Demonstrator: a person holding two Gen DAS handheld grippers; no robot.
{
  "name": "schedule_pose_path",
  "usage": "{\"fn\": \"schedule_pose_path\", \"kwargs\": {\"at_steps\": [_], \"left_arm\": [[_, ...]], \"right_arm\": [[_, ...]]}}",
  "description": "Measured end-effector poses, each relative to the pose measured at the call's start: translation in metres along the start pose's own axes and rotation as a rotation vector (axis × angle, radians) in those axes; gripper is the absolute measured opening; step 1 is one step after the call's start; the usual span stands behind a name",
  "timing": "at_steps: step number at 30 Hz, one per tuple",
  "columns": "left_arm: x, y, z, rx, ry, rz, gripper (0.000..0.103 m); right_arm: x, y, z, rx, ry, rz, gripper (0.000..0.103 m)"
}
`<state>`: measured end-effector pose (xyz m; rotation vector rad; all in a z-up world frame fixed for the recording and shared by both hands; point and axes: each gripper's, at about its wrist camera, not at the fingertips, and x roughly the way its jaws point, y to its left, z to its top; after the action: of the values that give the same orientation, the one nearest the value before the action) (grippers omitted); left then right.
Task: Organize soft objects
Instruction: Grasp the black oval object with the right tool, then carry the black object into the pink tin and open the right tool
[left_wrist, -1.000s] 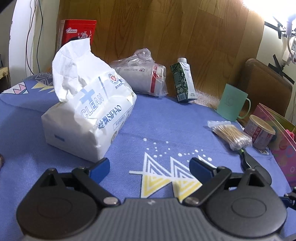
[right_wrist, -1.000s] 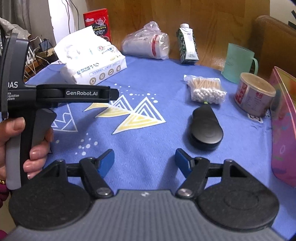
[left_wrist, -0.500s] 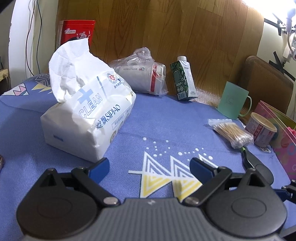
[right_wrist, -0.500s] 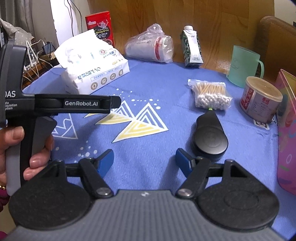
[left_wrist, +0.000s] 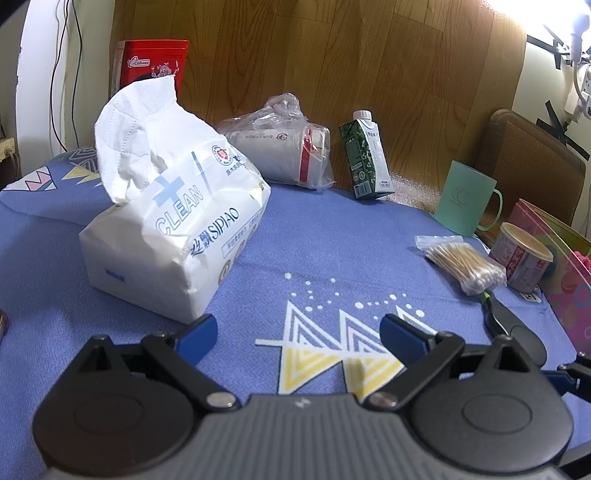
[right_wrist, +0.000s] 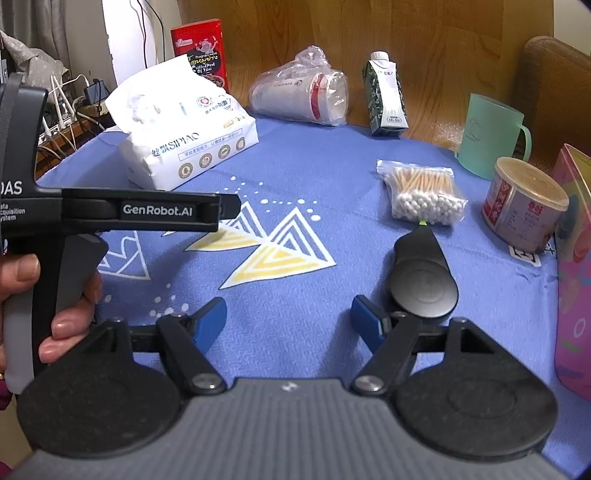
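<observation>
Blue patterned tablecloth (left_wrist: 332, 236) covers the table; the white tissue pack (left_wrist: 173, 229) lies far left on it, one sheet pulled up from the top, with a bagged stack of cups (left_wrist: 284, 147) and a green carton (left_wrist: 365, 155) beyond it at the far edge. Right side: mint mug (right_wrist: 487, 136), tin can (right_wrist: 524, 206), bag of cotton swabs (right_wrist: 424, 195), black oval object (right_wrist: 421, 284). Left gripper (left_wrist: 297, 332) hovers just near of the pack, jaws wide apart and empty; right gripper (right_wrist: 288, 317) likewise spread, holding nothing.

The pink box (right_wrist: 576, 258) is cut off by the right edge; its contents are unreadable.
</observation>
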<state>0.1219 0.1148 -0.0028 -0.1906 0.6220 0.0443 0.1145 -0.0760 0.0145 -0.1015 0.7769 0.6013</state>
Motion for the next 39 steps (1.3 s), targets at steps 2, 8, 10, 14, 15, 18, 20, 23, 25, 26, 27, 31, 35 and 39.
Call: {"fn": "schedule_pose_path", "kwargs": {"at_steps": [2, 8, 10, 14, 15, 18, 20, 23, 25, 26, 27, 31, 35, 39], "left_arm": [[0.0, 0.0, 0.0, 0.0, 0.0, 0.001, 0.098], [-0.001, -0.001, -0.001, 0.003, 0.001, -0.014, 0.098], [-0.002, -0.002, 0.0, 0.0, 0.001, -0.041, 0.096], [-0.001, -0.014, 0.007, -0.025, 0.019, -0.141, 0.092], [0.0, -0.02, 0.01, -0.021, 0.024, -0.172, 0.091], [0.003, -0.043, 0.015, 0.025, 0.035, -0.252, 0.091], [0.007, -0.059, 0.016, 0.044, 0.054, -0.295, 0.091], [0.02, -0.077, 0.018, 0.046, 0.122, -0.361, 0.091], [0.029, -0.084, 0.014, 0.033, 0.176, -0.388, 0.092], [0.032, -0.086, 0.011, 0.019, 0.2, -0.404, 0.091], [0.032, -0.088, 0.009, 0.021, 0.187, -0.403, 0.09], [0.028, -0.097, 0.002, 0.027, 0.22, -0.472, 0.053], [0.015, -0.111, 0.008, 0.032, 0.201, -0.495, 0.051], [-0.007, -0.14, 0.03, 0.078, 0.132, -0.561, 0.049]], "right_arm": [[0.0, 0.0, 0.0, 0.001, 0.0, -0.001, 0.077], [-0.015, -0.005, -0.01, 0.021, -0.058, 0.023, 0.075], [-0.027, -0.006, -0.018, -0.002, -0.13, -0.039, 0.075], [-0.043, -0.016, -0.023, -0.032, -0.219, -0.123, 0.075], [-0.043, -0.02, -0.023, -0.031, -0.226, -0.137, 0.075], [-0.033, -0.035, -0.022, -0.018, -0.198, -0.177, 0.075], [-0.022, -0.043, -0.021, -0.01, -0.178, -0.199, 0.075], [-0.002, -0.054, -0.021, 0.014, -0.126, -0.198, 0.059], [-0.003, -0.059, -0.023, 0.057, -0.137, -0.155, 0.051], [-0.005, -0.058, -0.024, 0.05, -0.135, -0.157, 0.051], [-0.007, -0.056, -0.027, 0.05, -0.139, -0.155, 0.051], [-0.02, -0.056, -0.039, 0.125, -0.177, -0.07, 0.051], [-0.035, -0.041, -0.041, 0.095, -0.246, -0.108, 0.051], [-0.064, -0.04, -0.041, 0.059, -0.36, -0.195, 0.051]]}}
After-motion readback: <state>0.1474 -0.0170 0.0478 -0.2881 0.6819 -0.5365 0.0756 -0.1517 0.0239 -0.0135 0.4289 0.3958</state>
